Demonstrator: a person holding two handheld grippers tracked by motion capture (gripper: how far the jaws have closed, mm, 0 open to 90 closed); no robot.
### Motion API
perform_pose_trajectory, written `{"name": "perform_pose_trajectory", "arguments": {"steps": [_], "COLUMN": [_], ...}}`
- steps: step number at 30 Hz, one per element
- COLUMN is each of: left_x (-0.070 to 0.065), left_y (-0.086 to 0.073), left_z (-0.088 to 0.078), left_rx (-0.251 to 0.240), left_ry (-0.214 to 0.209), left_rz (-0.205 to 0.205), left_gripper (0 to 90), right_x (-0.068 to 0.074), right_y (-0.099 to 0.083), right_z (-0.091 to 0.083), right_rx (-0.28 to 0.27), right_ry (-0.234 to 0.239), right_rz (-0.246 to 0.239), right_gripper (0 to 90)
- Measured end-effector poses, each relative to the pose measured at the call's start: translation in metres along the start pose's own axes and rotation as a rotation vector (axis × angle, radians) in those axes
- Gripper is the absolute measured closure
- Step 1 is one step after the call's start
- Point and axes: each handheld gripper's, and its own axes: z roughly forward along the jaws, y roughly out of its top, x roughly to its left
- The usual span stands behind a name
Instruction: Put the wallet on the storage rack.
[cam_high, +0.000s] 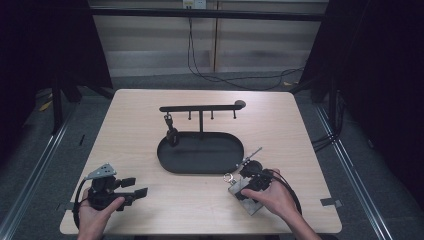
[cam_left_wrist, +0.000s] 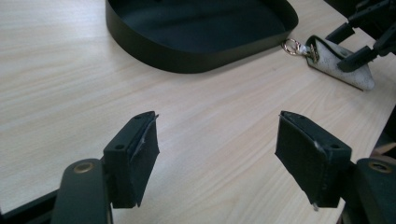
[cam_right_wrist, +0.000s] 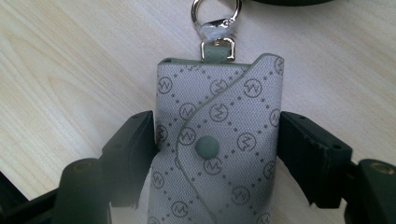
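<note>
**Operator:** Gripper status, right side?

**Inspector:** Right gripper is closed on the key pouch. In the right gripper view both black pads press the two long edges of the pouch, one on each side, with the snap button facing the camera midway between them. The grey patterned fabric bows slightly under the squeeze.

**Operator:** Location of the pouch?

**Inspector:** Near the front right of the desk, just outside the front rim of the black oval tray. The pouch lies flat on the wood. Its metal clasp ring points toward the tray and sits just beside the rim; whether it touches the rim cannot be determined. In the left gripper view the same pouch appears at upper right with the ring next to the tray wall.

**Operator:** Left side?

**Inspector:** Left gripper is open, with the jaws well apart and bare wood between the pads. It is held at the front left of the desk, well apart from the tray, aimed across the desk toward the pouch.

**Operator:** Other items?

**Inspector:** A black rack with a horizontal bar and small hooks rises from the back of the tray. One dark item hangs from the leftmost hook, reaching down to the tray; its type cannot be determined.
</note>
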Motion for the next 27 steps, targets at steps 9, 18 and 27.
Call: {"name": "perform_pose_trajectory", "arguments": {"steps": [9,18,27], "left_x": [0.001,0.002,0.003], "left_y": [0.000,0.000,0.000], "left_z": [0.000,0.000,0.000], "left_rx": [-0.001,0.002,0.004], "left_ry": [0.000,0.000,0.001], "left_rz": [-0.006,-0.001,-0.007], "left_gripper": [28.3,28.1,28.0], "right_x": [0.002,0.004,-0.001], "right_y": [0.005,0.011,0.021], "right_z": [0.004,0.008,0.006], "right_rx": [0.044,0.106,0.172], "right_ry": [-0.007,-0.021,0.007], "right_rz": [-0.004,-0.022,0.003], "right_gripper": [26.3,28.1,32.3]}}
